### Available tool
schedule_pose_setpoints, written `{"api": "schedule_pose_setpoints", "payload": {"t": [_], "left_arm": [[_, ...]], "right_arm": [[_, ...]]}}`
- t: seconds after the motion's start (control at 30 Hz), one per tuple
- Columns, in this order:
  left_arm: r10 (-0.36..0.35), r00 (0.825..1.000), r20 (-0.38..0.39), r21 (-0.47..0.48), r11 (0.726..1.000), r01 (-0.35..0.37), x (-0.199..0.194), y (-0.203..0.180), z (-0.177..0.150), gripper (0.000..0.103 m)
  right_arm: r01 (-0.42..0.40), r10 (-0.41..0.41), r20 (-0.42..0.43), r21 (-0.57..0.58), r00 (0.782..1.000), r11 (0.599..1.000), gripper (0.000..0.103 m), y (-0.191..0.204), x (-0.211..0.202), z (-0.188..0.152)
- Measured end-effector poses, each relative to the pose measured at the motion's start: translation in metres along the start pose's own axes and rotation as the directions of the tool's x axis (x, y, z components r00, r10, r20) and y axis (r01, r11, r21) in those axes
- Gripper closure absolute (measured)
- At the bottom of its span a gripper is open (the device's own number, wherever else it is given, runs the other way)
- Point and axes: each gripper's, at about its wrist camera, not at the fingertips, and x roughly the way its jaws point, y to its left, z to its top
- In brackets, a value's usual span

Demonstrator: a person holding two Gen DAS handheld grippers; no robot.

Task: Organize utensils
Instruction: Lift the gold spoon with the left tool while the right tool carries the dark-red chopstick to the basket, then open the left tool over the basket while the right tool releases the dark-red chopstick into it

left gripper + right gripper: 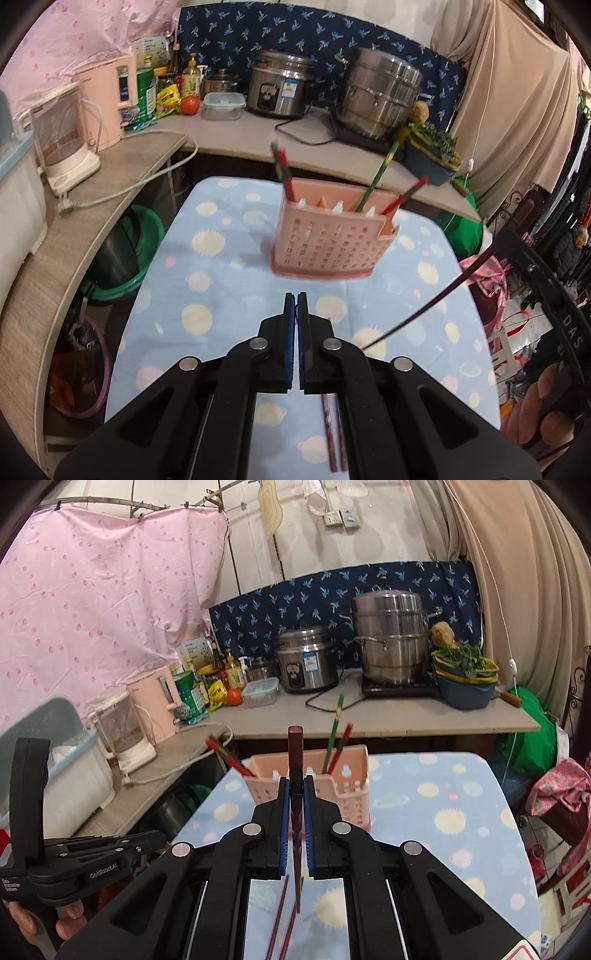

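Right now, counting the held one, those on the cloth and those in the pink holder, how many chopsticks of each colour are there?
Dark maroon chopsticks: 3
Red chopsticks: 3
Green chopstick: 1
Total: 7

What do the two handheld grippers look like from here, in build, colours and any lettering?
Both grippers, left and right, are matte black plastic scissor linkages with round silver pivot pins and flat fingers lined with blue ribbed pads. Seen side-on in the right wrist view, the left unit has a tall black bracket and white lettering "GenRoboAI" plus a small "Data Acquisition System" label. No cables or sleeves show.
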Motion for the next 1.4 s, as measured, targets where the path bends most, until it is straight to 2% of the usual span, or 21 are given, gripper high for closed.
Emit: {"api": "schedule_pose_setpoints", "payload": {"t": [0.27, 0.43, 0.53, 0.8, 1.03, 1.23, 1.4], "left_arm": [[-0.069, 0.993, 0.098, 0.000, 0.998, 0.070, -0.011, -0.016, 0.081, 0.102], [-0.063, 0.988, 0.139, 0.008, 0.998, 0.062, -0.001, -0.027, 0.119, 0.102], [-0.053, 0.987, 0.149, 0.011, 0.999, 0.052, 0.013, -0.029, 0.131, 0.102], [-0.053, 0.993, 0.102, 0.000, 0.999, 0.053, 0.062, -0.021, 0.135, 0.102], [-0.046, 0.997, 0.066, -0.012, 0.999, 0.047, 0.091, -0.011, 0.124, 0.102], [-0.029, 0.998, 0.064, -0.008, 1.000, 0.030, 0.100, -0.010, 0.117, 0.102], [0.006, 0.996, 0.090, 0.008, 1.000, -0.007, 0.093, -0.013, 0.114, 0.098]], "right_arm": [[-0.010, 0.006, 0.095, 0.036, 0.995, 0.999, 0.096, -0.005, 0.017, 0.066], [-0.023, 0.012, 0.136, 0.081, 0.991, 0.996, 0.096, -0.013, 0.038, 0.101], [-0.015, 0.002, 0.143, 0.088, 0.990, 0.996, 0.096, -0.016, 0.055, 0.112], [0.032, -0.035, 0.086, 0.034, 0.996, 0.999, 0.096, -0.014, 0.103, 0.105], [0.041, -0.040, -0.008, 0.048, 0.999, 0.998, 0.096, -0.025, 0.138, 0.078], [0.059, -0.058, -0.054, 0.021, 0.997, 0.998, 0.095, -0.025, 0.148, 0.064], [0.066, -0.065, -0.043, 0.025, 0.997, 0.998, 0.085, -0.026, 0.142, 0.063]]}}
